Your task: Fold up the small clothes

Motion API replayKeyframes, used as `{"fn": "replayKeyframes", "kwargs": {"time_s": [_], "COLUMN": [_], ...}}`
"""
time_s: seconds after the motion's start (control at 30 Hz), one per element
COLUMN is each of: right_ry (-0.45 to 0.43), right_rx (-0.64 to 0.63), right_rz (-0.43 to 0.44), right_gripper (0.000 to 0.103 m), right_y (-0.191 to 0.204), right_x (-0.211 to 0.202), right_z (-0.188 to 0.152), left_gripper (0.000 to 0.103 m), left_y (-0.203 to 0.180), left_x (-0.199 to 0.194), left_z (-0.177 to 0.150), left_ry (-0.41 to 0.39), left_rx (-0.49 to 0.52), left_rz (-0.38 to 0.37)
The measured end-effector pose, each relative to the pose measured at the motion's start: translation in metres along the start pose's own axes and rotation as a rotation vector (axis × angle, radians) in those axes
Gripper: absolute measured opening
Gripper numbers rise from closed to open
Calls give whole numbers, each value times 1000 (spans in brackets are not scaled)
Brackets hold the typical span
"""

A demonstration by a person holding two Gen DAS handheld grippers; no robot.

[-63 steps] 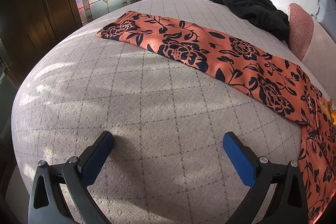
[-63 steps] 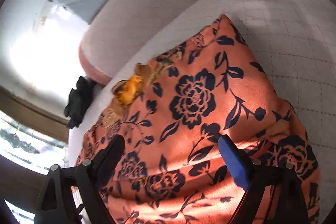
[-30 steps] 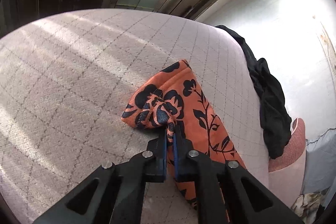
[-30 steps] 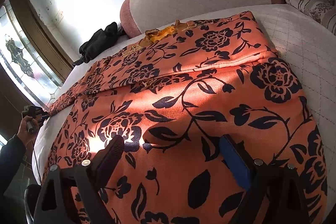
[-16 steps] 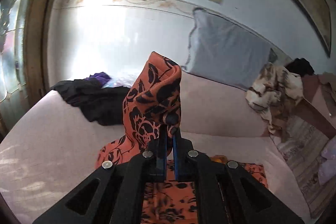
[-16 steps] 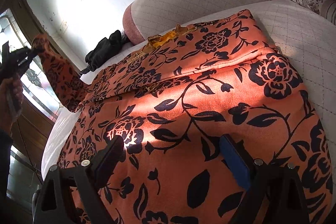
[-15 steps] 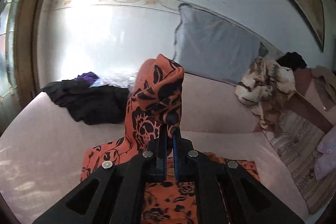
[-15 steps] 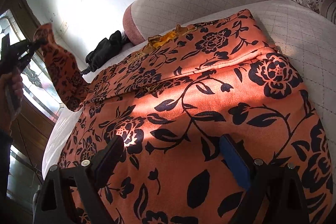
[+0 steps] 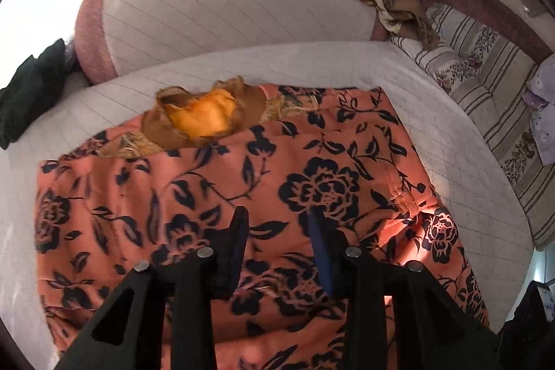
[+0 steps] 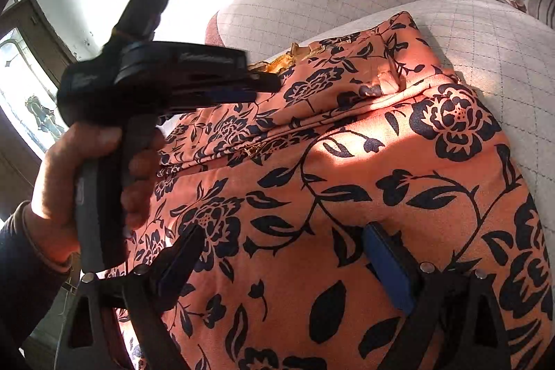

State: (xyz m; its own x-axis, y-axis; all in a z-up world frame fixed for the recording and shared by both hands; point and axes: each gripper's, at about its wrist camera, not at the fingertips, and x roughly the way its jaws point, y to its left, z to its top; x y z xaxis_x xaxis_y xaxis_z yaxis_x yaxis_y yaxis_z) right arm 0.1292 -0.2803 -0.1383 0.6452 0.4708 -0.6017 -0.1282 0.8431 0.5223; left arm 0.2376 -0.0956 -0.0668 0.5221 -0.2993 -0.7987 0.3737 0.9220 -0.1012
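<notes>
Fingers on the left gripper [image 9: 277,227] have just been opening: part-open above the orange floral garment [image 9: 242,196], nothing between them. Right gripper [image 10: 281,252] fingers stand wide apart, low over the same garment, gripping nothing. Garment lies spread on the quilted bed [image 9: 451,134], orange-lined neckline [image 9: 204,117] toward the pink bolster [image 9: 225,2] (one section lies folded over the body). Left hand [image 10: 86,169] shows in the right wrist view, wrapped round its gripper's handle. Black clothing [image 9: 27,89] sits at the bed's edge, well apart.
</notes>
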Motion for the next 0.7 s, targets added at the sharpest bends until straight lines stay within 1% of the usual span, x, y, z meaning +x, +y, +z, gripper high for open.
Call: {"fn": "replayKeyframes", "kwargs": {"time_s": [0.03,0.07,0.13,0.17,0.2,0.27,0.3,0.37,0.43,0.53,0.6,0.63,0.7], "right_ry": [1,4,14,7,-10,-52,-61,-56,-36,31,92,120,176], "right_rx": [2,9,40,65,91,135,135,113,114,89,47,27,9], "right_rz": [0,2,8,16,24,31,18,-24,-60,-189,-258,-292,-336], "right_gripper": [94,94,94,94,94,94,94,94,94,93,89,84,66], "right_y": [0,1,0,-3,-3,-8,-8,-7,-14,-26,-31,-35,-42], "right_x": [-1,-2,-9,-16,-24,-40,-42,-39,-23,14,42,53,71], "right_z": [0,1,4,8,14,33,48,84,120,158,171,174,174], "left_gripper": [61,72,79,79,79,79,79,79,79,79,79,79,79], "left_y": [14,30,60,77,94,125,142,164,175,183,183,185,188], "left_x": [-20,-39,-66,-72,-75,-70,-68,-62,-50,-35,-25,-22,-16], "left_z": [-3,-9,-24,-31,-39,-51,-56,-62,-68,-75,-77,-79,-82], "left_ry": [-51,-98,-173,-180,-169,-132,-113,-105,-89,-59,-55,-49,-42], "left_rx": [-22,-47,-74,-82,-94,-145,-184,-246,-270,-282,-275,-275,-290], "left_rz": [19,54,129,177,220,261,270,263,265,257,245,245,235]}}
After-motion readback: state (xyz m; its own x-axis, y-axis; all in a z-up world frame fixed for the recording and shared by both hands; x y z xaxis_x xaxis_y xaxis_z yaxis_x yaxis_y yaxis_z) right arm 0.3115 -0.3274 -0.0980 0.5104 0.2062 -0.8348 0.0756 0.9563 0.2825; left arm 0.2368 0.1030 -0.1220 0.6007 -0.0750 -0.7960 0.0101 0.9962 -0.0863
